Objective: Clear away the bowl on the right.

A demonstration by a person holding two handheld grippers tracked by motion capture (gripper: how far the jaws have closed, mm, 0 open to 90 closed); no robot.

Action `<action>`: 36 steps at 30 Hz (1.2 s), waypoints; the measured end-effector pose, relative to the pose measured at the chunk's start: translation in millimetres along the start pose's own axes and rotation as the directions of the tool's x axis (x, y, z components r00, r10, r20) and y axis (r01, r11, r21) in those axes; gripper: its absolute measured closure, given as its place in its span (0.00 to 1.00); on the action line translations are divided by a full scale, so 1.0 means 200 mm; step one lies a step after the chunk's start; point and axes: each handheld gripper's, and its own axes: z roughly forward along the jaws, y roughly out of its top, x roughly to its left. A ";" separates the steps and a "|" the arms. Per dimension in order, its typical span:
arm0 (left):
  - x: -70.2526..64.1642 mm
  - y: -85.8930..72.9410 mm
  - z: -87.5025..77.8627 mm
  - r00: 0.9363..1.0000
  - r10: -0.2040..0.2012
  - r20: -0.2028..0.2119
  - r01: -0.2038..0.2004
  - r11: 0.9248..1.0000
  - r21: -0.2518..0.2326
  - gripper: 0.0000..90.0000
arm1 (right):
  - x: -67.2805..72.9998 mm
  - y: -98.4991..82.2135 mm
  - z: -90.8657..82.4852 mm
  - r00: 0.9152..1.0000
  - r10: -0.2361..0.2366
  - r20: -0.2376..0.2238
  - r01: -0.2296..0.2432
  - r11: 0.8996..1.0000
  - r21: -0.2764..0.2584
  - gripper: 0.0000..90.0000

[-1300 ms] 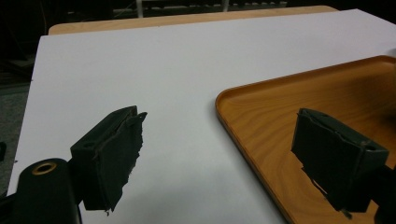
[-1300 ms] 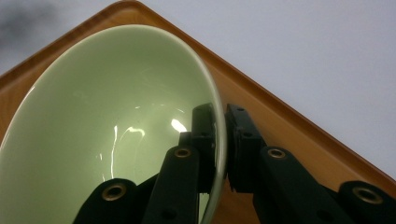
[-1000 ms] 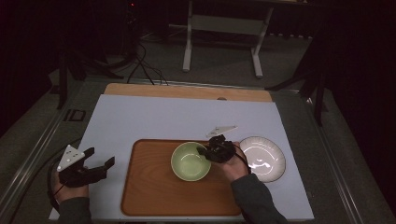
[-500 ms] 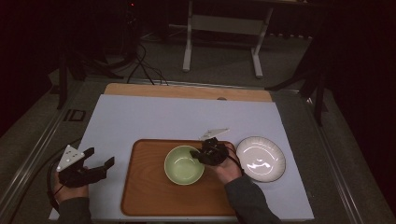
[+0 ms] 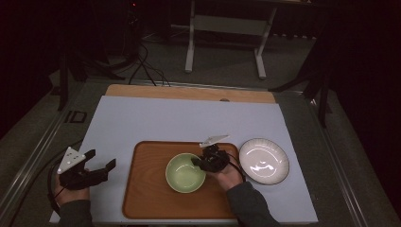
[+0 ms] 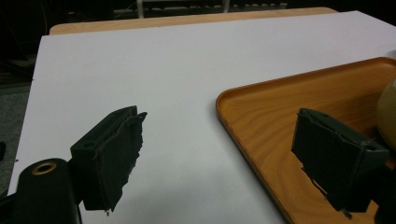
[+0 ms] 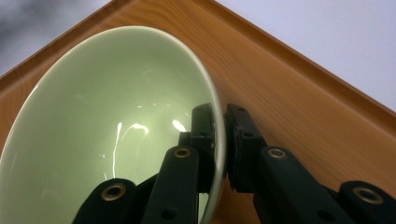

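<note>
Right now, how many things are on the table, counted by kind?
Bowl: 1
Plate: 1
Tray: 1
Total: 3

Glossy glazed green bowl [image 7: 107, 130], smooth wood-grain tray [image 5: 151, 198], shiny white plate [image 5: 264, 161], matt pale table cover [image 5: 179, 118]

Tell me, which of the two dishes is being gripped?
The green bowl on the wooden tray; the right gripper pinches its rim. The white plate lies untouched.
</note>
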 end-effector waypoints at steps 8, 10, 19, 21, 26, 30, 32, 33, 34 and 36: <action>0.00 0.00 0.00 1.000 -0.001 -0.001 0.001 1.000 0.000 0.18 | -0.02 -0.02 0.02 1.000 0.012 -0.012 -0.012 1.000 0.016 0.92; 0.00 0.00 0.00 1.000 -0.001 -0.001 0.001 1.000 0.001 0.18 | -0.03 -0.02 0.02 1.000 0.012 -0.011 -0.011 1.000 0.021 0.92; 0.00 0.00 0.00 1.000 0.001 -0.003 -0.001 1.000 0.003 0.18 | -0.04 -0.03 0.05 1.000 0.018 -0.008 -0.018 0.999 0.042 0.93; 0.00 0.00 0.00 1.000 -0.001 -0.003 0.001 1.000 0.003 0.18 | -0.05 -0.03 0.05 1.000 0.021 -0.012 -0.021 0.999 0.047 0.93; 0.00 0.00 0.00 1.000 -0.002 -0.005 0.002 1.000 0.003 0.18 | -0.05 -0.04 0.06 0.999 0.020 -0.026 -0.019 0.998 0.057 0.92; 0.00 0.00 0.00 1.000 -0.002 -0.005 0.002 1.000 0.003 0.18 | -0.05 -0.04 0.06 1.000 0.015 -0.028 -0.013 0.998 0.057 0.91; 0.00 0.00 0.00 1.000 -0.004 -0.006 0.004 1.000 0.002 0.18 | -0.05 -0.04 0.05 0.999 0.012 -0.030 -0.010 0.999 0.053 0.86; 0.00 0.00 0.00 1.000 -0.004 -0.006 0.004 1.000 0.002 0.18 | -0.05 -0.04 0.04 1.000 0.010 -0.028 -0.009 0.999 0.050 0.85; 0.00 0.00 0.00 1.000 -0.004 -0.006 0.004 1.000 0.001 0.18 | -0.05 -0.03 0.04 1.000 0.011 -0.027 -0.010 0.999 0.045 0.83; 0.00 0.00 0.00 1.000 -0.004 -0.007 0.004 1.000 0.002 0.18 | -0.06 -0.03 0.02 1.000 0.010 -0.022 -0.009 0.999 0.035 0.80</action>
